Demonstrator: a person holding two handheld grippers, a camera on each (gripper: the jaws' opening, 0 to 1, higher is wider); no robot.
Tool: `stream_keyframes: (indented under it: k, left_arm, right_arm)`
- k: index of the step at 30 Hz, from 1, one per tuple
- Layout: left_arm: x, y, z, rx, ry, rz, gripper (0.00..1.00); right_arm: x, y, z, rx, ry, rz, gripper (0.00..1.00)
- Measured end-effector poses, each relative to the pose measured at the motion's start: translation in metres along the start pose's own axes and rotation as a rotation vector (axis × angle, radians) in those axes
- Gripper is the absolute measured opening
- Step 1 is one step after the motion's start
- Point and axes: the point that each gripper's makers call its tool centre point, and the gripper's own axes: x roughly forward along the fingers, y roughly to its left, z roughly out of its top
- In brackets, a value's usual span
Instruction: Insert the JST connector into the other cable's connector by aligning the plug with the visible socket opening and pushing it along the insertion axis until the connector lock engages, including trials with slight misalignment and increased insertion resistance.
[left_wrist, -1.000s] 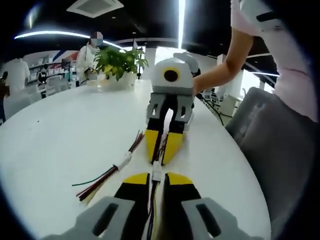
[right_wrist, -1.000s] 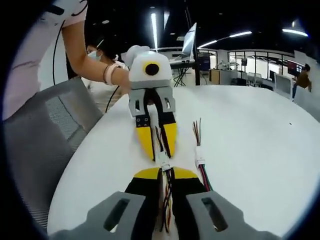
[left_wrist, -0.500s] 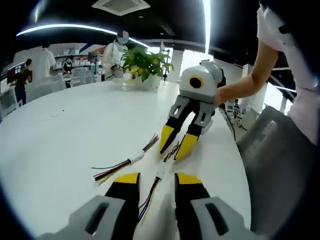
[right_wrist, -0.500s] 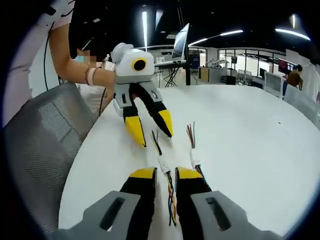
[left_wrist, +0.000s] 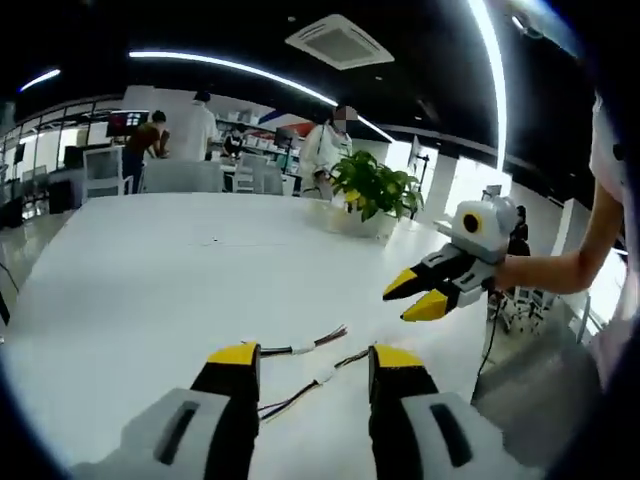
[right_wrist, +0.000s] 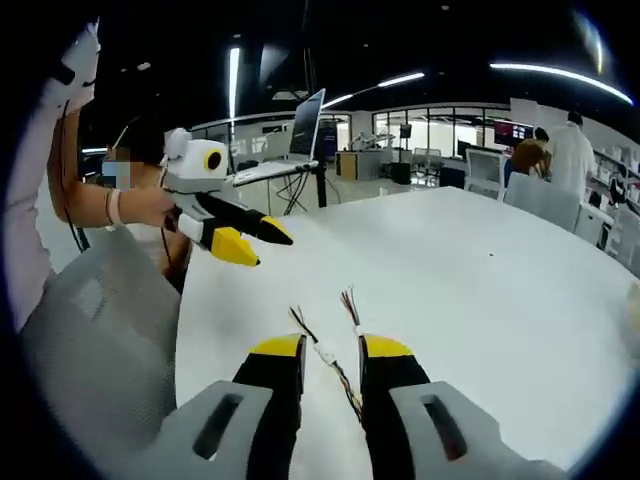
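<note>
I'm holding left gripper (left_wrist: 308, 352) and right gripper (right_wrist: 331, 348) jaws released, both cables (left_wrist: 300, 372) lying on the desk (left_wrist: 150, 270) near its edge

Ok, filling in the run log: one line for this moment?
left gripper: open, empty | right gripper: open, empty | cables: on table, both released | connectors: mating unclear

two cables (left_wrist: 305, 348) (left_wrist: 300, 392) lay on the white table (left_wrist: 130, 280), two grippers (left_wrist: 312, 356) (left_wrist: 415, 297) were over it, and one potted plant (left_wrist: 372, 190) stood at its far edge.
</note>
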Motion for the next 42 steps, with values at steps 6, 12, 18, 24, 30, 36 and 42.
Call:
stream_keyframes:
  k: [6, 12, 18, 24, 30, 36, 42]
  left_arm:
    - [-0.023, -0.009, 0.014, 0.008, -0.041, 0.063, 0.42]
    - [-0.048, -0.02, 0.025, -0.006, -0.047, 0.1, 0.42]
    - [-0.068, -0.027, 0.02, 0.04, -0.034, 0.129, 0.54]
    - [-0.081, -0.04, -0.008, 0.017, 0.008, 0.125, 0.68]
    - [-0.083, -0.06, -0.028, -0.092, 0.002, 0.096, 0.82]
    - [-0.083, -0.055, -0.04, -0.035, 0.058, 0.142, 0.93]
    - [-0.084, -0.053, -0.041, -0.046, 0.049, 0.168, 0.92]
  right_arm:
    - [-0.031, 0.008, 0.006, 0.071, -0.042, -0.102, 0.22]
    - [-0.062, 0.016, 0.017, 0.097, -0.092, -0.191, 0.23]
    - [-0.085, 0.034, 0.012, 0.134, -0.098, -0.227, 0.28]
    - [-0.098, 0.054, -0.003, 0.236, -0.098, -0.263, 0.33]
    - [-0.094, 0.066, -0.028, 0.282, 0.011, -0.291, 0.49]
    - [-0.089, 0.074, -0.027, 0.31, 0.02, -0.266, 0.59]
    - [-0.085, 0.074, -0.043, 0.305, 0.086, -0.296, 0.62]
